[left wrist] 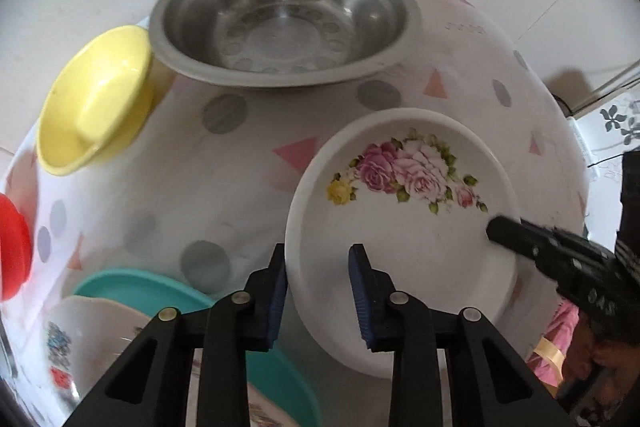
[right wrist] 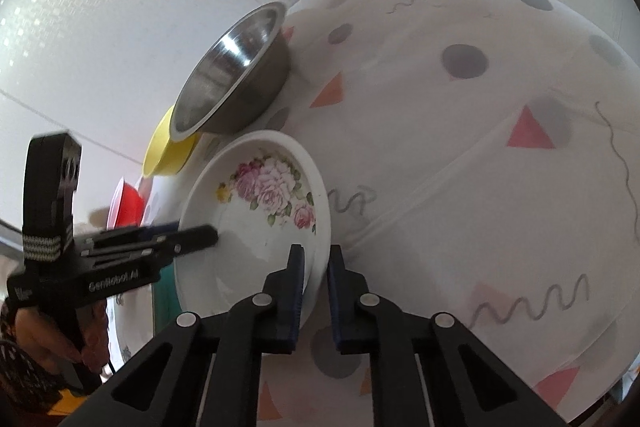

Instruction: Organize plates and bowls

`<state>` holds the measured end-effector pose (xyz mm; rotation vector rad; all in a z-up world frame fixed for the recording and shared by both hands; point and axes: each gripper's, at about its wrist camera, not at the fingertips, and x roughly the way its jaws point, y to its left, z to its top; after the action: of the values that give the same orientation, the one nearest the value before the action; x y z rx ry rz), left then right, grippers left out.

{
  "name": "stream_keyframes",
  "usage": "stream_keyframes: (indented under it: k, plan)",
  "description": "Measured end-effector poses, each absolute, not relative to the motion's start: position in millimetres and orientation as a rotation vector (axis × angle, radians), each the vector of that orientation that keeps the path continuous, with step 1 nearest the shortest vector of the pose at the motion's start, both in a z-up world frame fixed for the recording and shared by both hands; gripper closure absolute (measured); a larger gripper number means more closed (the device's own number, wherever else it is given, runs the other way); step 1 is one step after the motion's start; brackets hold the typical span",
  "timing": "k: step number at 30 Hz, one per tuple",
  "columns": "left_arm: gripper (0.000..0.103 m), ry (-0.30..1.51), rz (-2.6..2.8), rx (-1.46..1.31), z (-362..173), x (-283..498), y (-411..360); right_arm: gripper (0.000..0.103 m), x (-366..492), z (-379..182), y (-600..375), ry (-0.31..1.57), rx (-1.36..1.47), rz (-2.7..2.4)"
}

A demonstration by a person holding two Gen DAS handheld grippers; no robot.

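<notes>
A white floral bowl (left wrist: 404, 219) is held tilted above the patterned tablecloth (left wrist: 192, 163). My left gripper (left wrist: 318, 291) straddles its left rim with the jaws wide, and it also shows in the right wrist view (right wrist: 192, 233). My right gripper (right wrist: 316, 287) is shut on the bowl's right rim (right wrist: 256, 227); its finger (left wrist: 520, 239) shows in the left wrist view. A steel bowl (left wrist: 280, 15), a yellow bowl (left wrist: 96, 99) and a red bowl (left wrist: 12, 247) stand behind.
A teal plate (left wrist: 152, 287) with a white patterned plate (left wrist: 96, 339) on it lies at the near left. The steel bowl (right wrist: 236, 75), yellow bowl (right wrist: 168, 147) and red bowl (right wrist: 126, 205) also show in the right wrist view. A wall rises behind the table.
</notes>
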<state>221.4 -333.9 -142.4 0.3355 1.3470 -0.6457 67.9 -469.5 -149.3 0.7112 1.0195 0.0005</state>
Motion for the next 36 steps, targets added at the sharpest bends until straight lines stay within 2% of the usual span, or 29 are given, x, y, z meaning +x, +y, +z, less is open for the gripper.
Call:
stream_keyframes:
  k: [17, 23, 36]
  plan:
    - [0.072, 1.284, -0.577, 0.276, -148.6, 194.0, -334.0, 0.093, 78.0, -152.7, -485.8, 1.044, 0.696, 0.063]
    - [0.081, 1.266, -0.55, 0.271, -136.0, 177.7, -331.3, 0.094, 80.7, -151.8, -486.0, 1.058, 0.657, 0.098]
    - [0.083, 1.21, -0.603, 0.209, -106.8, 154.7, -307.6, 0.096, 64.3, -133.3, -485.3, 1.031, 0.691, 0.097]
